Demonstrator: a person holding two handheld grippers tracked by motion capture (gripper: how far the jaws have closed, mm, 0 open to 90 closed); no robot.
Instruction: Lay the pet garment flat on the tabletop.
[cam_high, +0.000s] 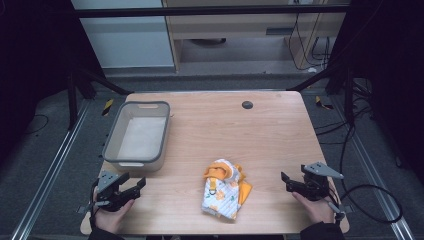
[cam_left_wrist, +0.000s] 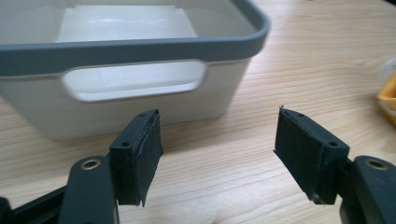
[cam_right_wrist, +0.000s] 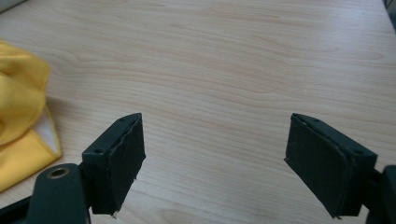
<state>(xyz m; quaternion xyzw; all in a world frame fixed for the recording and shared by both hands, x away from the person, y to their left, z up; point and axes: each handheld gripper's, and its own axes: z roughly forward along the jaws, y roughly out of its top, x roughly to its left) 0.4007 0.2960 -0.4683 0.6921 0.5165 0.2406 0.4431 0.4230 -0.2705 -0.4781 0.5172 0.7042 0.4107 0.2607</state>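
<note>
A: Since the table (cam_high: 280, 125) is big, where is the soft thing?

B: The bin (cam_high: 136, 132) sits at ten o'clock. The little cloth bundle (cam_high: 223, 189), white and yellow, lies near the front edge, at six o'clock, well apart from both grippers.

A: How will it feel?

B: Light and floppy, I think. It may sag or come unfolded. A thick folded edge looks like the best place to pinch.

A: And the grippers?

B: The left gripper (cam_high: 134, 184) waits at eight o'clock, jaws wide apart, holding nothing. The right gripper (cam_high: 286, 180) waits at four o'clock, jaws also wide and empty.
</note>
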